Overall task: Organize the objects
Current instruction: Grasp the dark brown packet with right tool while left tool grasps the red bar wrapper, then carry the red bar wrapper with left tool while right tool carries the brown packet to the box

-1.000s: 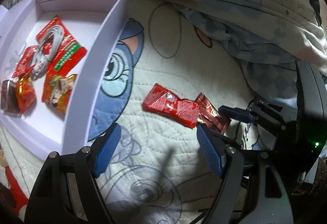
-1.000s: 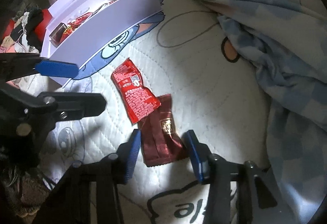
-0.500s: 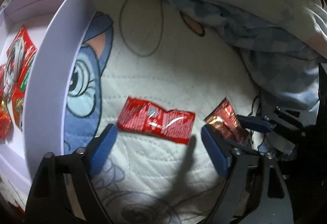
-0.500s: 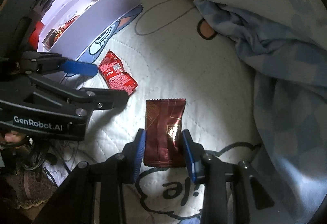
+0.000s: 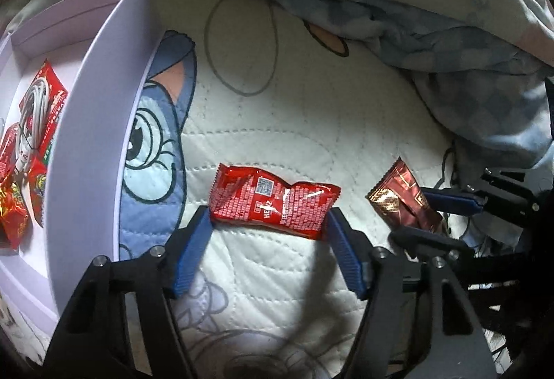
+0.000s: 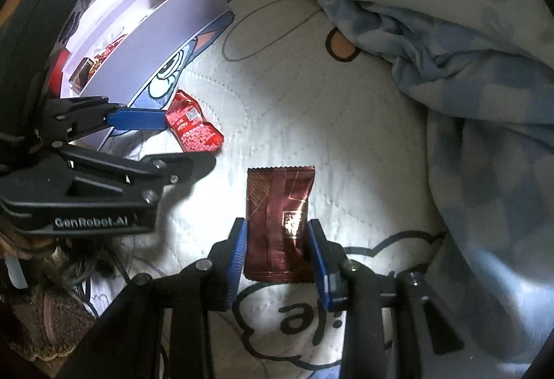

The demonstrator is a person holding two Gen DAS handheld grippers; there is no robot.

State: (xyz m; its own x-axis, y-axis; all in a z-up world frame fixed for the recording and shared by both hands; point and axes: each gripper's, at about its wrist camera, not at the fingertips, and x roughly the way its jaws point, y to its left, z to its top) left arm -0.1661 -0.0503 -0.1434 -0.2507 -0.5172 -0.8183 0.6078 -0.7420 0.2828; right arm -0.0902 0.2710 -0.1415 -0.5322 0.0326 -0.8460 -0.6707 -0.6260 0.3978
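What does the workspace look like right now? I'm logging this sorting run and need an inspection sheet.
Surface: quilted cartoon-print bed cover, soft and uneven.
Job's things: red ketchup sachet and dark red wrapper lie outside the white box; red packets already lie inside it.
Clutter: rumpled blue blanket along the far edge.
Grippers: left gripper closing around the sachet, pads at its ends; right gripper shut on the wrapper.
Cables: coiled white cable in the box.
Surroundings: dark, unclear items past the bed's edge.
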